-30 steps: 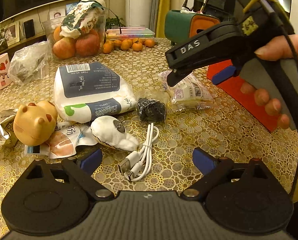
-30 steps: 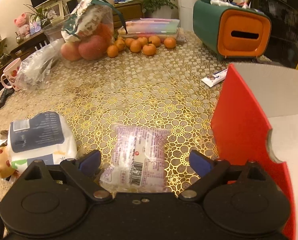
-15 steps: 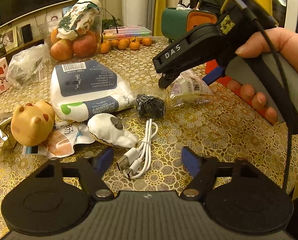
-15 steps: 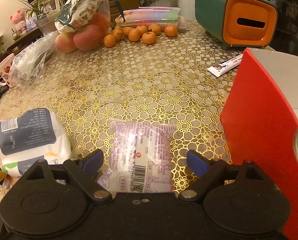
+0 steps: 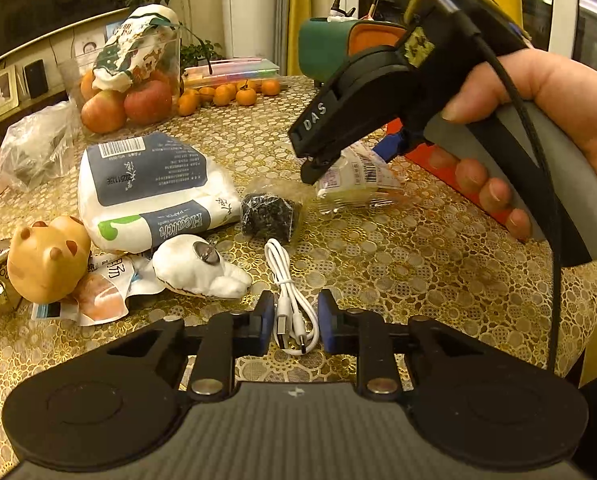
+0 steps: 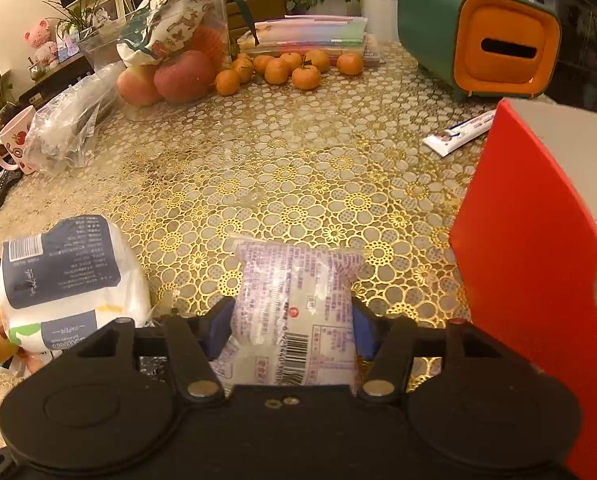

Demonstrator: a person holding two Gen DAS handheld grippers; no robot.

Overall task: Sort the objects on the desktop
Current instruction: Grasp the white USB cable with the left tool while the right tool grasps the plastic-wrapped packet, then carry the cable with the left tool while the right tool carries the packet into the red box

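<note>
At far left a bear-shaped toy [image 5: 46,264] lies on torn wrappers, with the tissue pack [image 5: 150,188] behind it and a white pouch [image 5: 198,268] in front. The left gripper [image 5: 295,322] pinches the white USB cable [image 5: 292,300] on the gold-patterned tablecloth [image 5: 418,272], its blue pads nearly together. A dark bagged lump [image 5: 266,216] sits just beyond. The right gripper [image 6: 292,326] clamps the snack packet [image 6: 294,312], with the red box [image 6: 538,272] close on its right.
</note>
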